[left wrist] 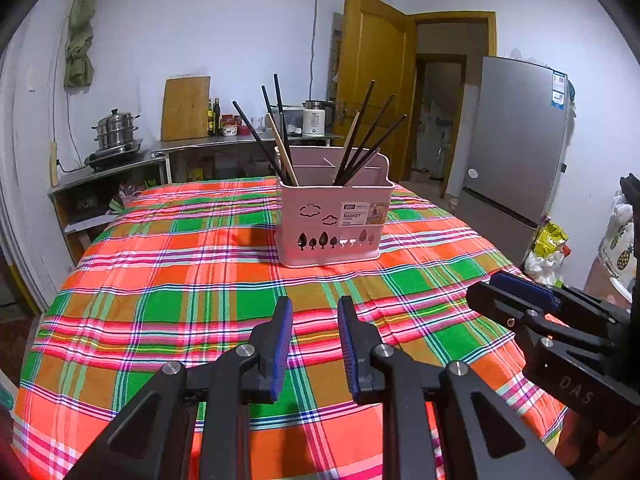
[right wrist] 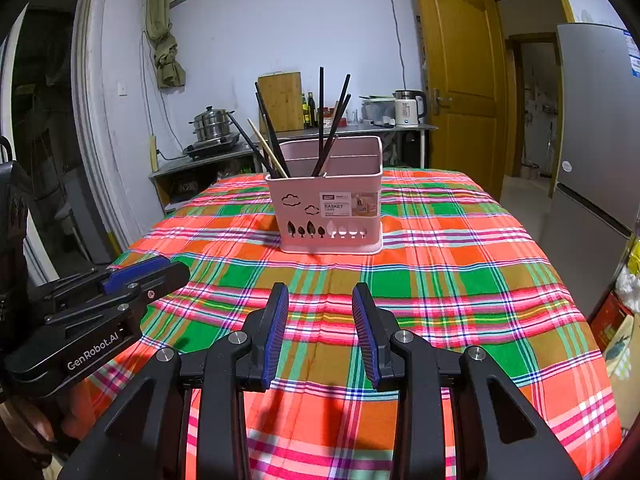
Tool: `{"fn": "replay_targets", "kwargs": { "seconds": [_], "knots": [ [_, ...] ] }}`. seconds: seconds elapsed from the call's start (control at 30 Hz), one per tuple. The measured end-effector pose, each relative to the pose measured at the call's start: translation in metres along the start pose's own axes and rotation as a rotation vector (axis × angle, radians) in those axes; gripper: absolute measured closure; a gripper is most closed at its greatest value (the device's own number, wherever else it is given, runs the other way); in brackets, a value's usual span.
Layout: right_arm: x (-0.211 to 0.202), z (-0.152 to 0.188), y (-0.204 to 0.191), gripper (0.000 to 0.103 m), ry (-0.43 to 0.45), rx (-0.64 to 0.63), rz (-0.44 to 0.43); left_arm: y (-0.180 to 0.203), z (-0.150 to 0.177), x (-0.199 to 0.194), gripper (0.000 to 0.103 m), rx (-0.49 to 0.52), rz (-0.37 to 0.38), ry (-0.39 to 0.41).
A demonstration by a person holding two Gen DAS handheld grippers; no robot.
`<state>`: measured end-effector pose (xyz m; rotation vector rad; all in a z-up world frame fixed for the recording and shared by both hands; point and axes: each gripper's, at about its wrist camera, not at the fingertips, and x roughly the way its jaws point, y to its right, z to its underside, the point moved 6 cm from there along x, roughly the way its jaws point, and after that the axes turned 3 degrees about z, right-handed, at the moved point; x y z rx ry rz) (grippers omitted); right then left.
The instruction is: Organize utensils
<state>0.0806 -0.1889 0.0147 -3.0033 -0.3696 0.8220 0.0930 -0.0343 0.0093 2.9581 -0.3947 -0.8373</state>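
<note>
Your left gripper (left wrist: 314, 346) and right gripper (right wrist: 320, 334) hover over the plaid tablecloth (left wrist: 160, 304), jaws apart, nothing held. Farther off, mid-table: pink utensil basket (left wrist: 334, 224), chopsticks (left wrist: 356, 136) splayed in two compartments. Likely start or finish; next, regrouping means reaching forward.

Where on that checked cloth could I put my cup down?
Almost anywhere: the tablecloth lies bare between the pink basket and both tools, and beside the basket. Only the basket's left compartments are crowded, with chopsticks.
</note>
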Motion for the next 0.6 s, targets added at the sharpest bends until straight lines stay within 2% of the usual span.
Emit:
{"fn": "replay_targets", "kwargs": {
  "seconds": [0.6],
  "knots": [
    [0.0005, 0.0007, 0.0000, 0.069, -0.003, 0.005, 0.002, 0.0015, -0.0002, -0.0004, 0.080, -0.002, -0.003, 0.003]
  ]
}}
